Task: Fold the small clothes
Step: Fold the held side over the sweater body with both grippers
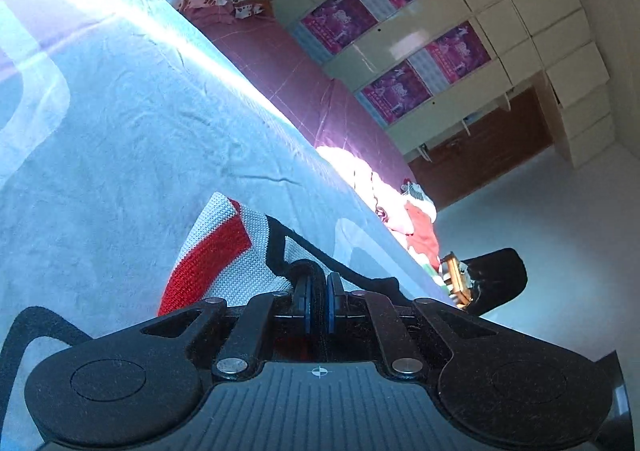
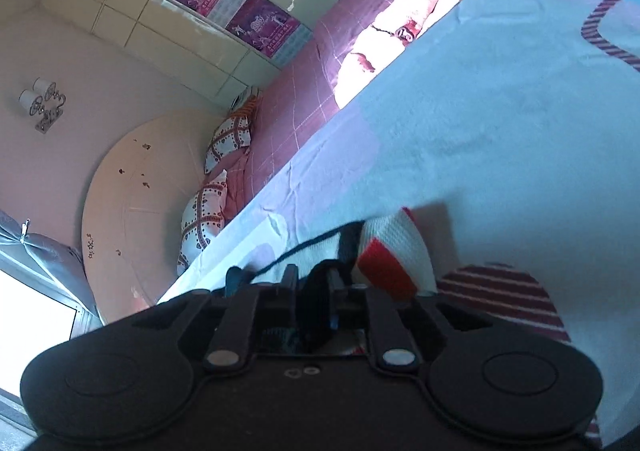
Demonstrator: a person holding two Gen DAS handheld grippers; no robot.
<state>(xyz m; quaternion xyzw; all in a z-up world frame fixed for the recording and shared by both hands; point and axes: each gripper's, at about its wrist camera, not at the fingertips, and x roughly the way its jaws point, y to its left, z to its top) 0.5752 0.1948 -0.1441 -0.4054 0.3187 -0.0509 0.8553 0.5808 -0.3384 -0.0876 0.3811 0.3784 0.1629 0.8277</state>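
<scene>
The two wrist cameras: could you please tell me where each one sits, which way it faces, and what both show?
Left wrist: sits on the left tool, low over the blue bedsheet, facing the wardrobe; its fingers pinch the knitted garment.
Right wrist: sits on the right tool, facing the headboard; it pinches the garment's black edge.
Shared: garment, sheet, pillows, clothes pile.
</scene>
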